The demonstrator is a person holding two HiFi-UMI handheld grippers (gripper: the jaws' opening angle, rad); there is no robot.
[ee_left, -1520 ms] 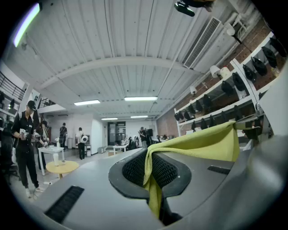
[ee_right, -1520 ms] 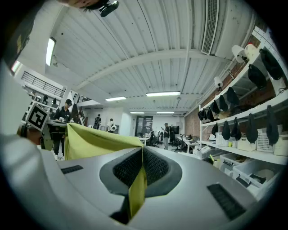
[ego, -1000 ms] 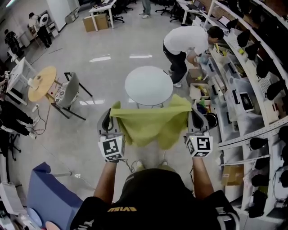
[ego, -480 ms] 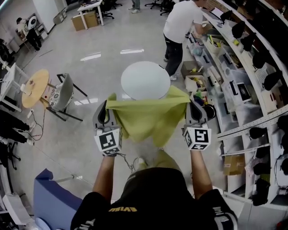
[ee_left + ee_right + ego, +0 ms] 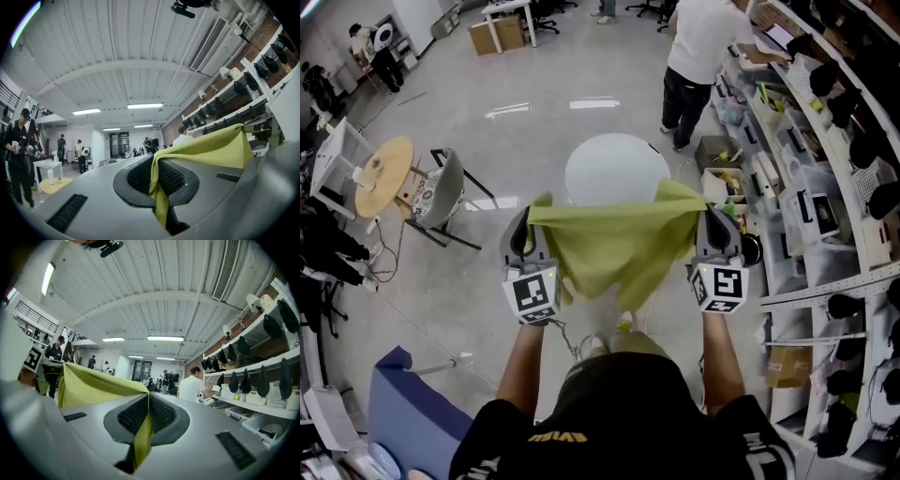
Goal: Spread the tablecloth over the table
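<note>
- Right now pinching one top corner of the yellow-green tablecloth [image 5: 614, 248] in the left gripper [image 5: 528, 223], jaws closed tight on the fabric, with a strip of it trailing down between the black ribbed pads [image 5: 138, 177].
- Pinching the opposite top corner the same way in the right gripper [image 5: 710, 220], jaws pressed together on the cloth, a narrow tail hanging below them.
- Holding both grippers level and side by side, left at 9 o'clock and right at 3 o'clock of the cloth, marker cubes facing up toward the head camera.
- Keeping the top edge stretched fairly straight between the two grippers, the middle sagging into loose folds toward 6 o'clock, above the grey floor [image 5: 534, 103].
- Facing the round white table [image 5: 614, 164] at 12 o'clock, its near rim overlapped by the cloth's top edge in the head view; cloth held in the air, not yet laid on it.
- Passing a person in a white shirt [image 5: 701, 42] at 1 o'clock, bent toward the long shelves [image 5: 825, 159] along the 3 o'clock side.
- Leaving a small round wooden table [image 5: 384, 173] and a chair [image 5: 442, 192] at 10 o'clock, well apart from the cloth.
</note>
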